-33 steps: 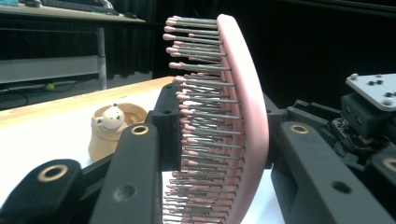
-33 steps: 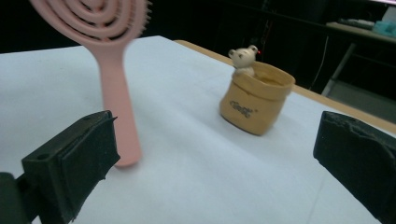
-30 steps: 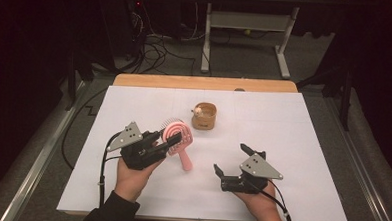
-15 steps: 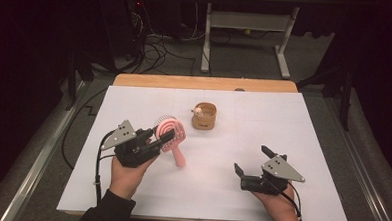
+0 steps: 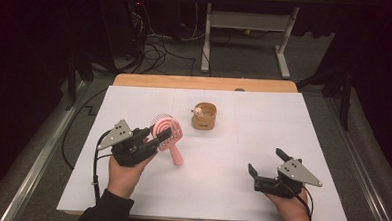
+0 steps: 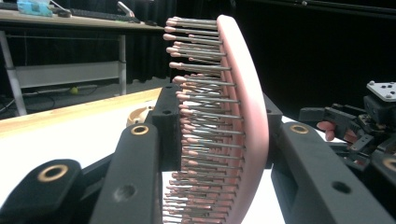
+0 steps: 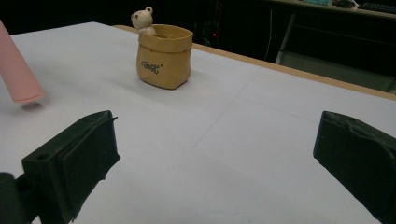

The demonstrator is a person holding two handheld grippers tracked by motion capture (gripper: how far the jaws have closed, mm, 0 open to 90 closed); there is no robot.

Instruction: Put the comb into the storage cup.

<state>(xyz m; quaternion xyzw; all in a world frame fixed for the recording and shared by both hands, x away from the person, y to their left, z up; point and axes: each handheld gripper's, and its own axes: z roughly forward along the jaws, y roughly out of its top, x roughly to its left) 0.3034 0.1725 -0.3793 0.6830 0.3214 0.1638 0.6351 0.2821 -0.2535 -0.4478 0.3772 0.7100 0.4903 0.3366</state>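
While left claw clamps the hairbrush, bear pot stands apart

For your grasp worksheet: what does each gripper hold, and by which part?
The left gripper is shut on the pink brush, clamping its bristled head, handle hanging free. The right gripper is open and holds nothing.

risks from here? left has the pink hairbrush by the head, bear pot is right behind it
1. The left gripper clamps the pink hairbrush across its bristled head, handle hanging free near the white table; bristles give, so the brush may twist or slip.
2. The small tan pot with a bear stands close beyond; a swinging handle could tip it.
3. The right gripper is open and empty, too far off to steady either.
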